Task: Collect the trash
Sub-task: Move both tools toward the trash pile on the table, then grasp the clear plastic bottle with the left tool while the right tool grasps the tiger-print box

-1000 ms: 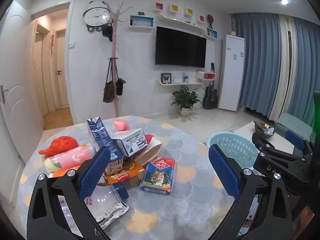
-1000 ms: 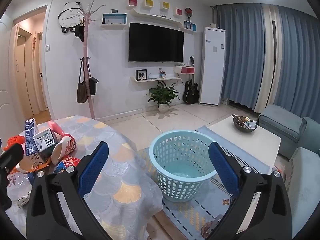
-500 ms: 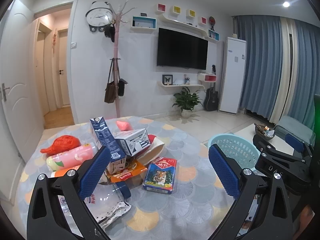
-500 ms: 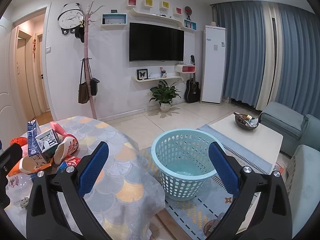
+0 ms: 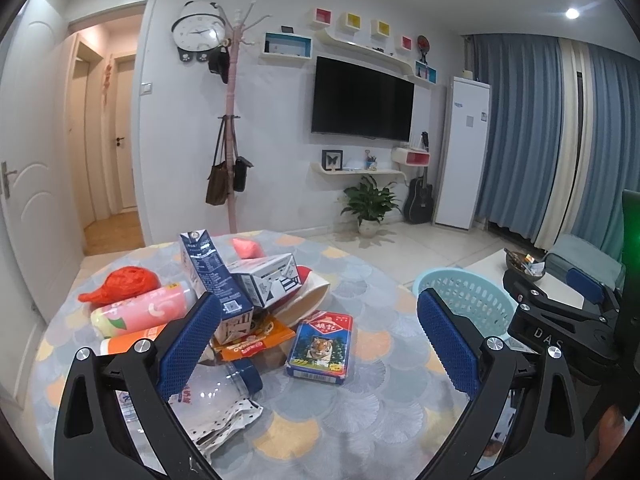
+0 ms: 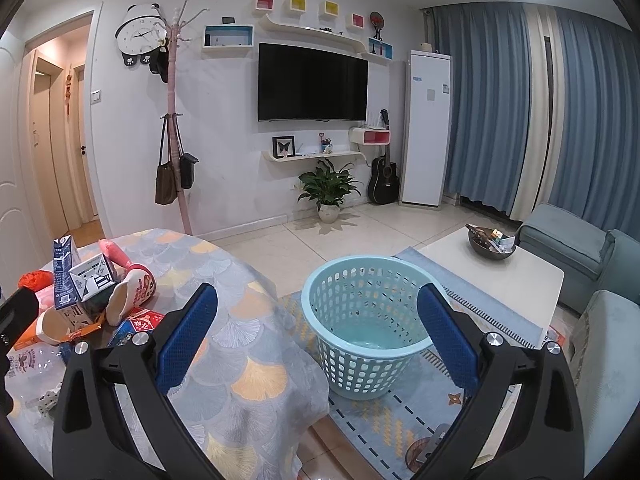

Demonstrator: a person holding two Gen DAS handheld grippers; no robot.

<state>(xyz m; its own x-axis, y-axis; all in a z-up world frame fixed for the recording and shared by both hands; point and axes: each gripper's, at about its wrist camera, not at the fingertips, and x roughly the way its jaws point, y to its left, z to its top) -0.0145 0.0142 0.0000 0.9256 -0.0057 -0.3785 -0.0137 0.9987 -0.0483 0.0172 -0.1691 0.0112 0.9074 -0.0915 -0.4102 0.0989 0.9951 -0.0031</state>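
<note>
A pile of trash lies on the round table (image 5: 352,412): a blue milk carton (image 5: 212,276), a white carton (image 5: 268,280), a pink bottle (image 5: 140,314), a red bag (image 5: 128,282), an orange wrapper (image 5: 252,340), a clear plastic bottle (image 5: 216,388) and a blue tiger box (image 5: 322,342). My left gripper (image 5: 320,356) is open and empty above the table, just in front of the pile. My right gripper (image 6: 318,344) is open and empty, held above the table's right edge before the light blue basket (image 6: 368,324), which stands empty on the floor.
The right gripper's body (image 5: 560,332) shows at the right of the left wrist view, before the basket (image 5: 468,296). A white coffee table (image 6: 500,272) with a dark bowl (image 6: 492,244) and a grey-blue sofa (image 6: 592,256) stand to the right. A coat stand (image 6: 176,128) is behind the table.
Both grippers have drifted slightly, so the pile and the basket sit a little differently in view. Both stay open and empty.
</note>
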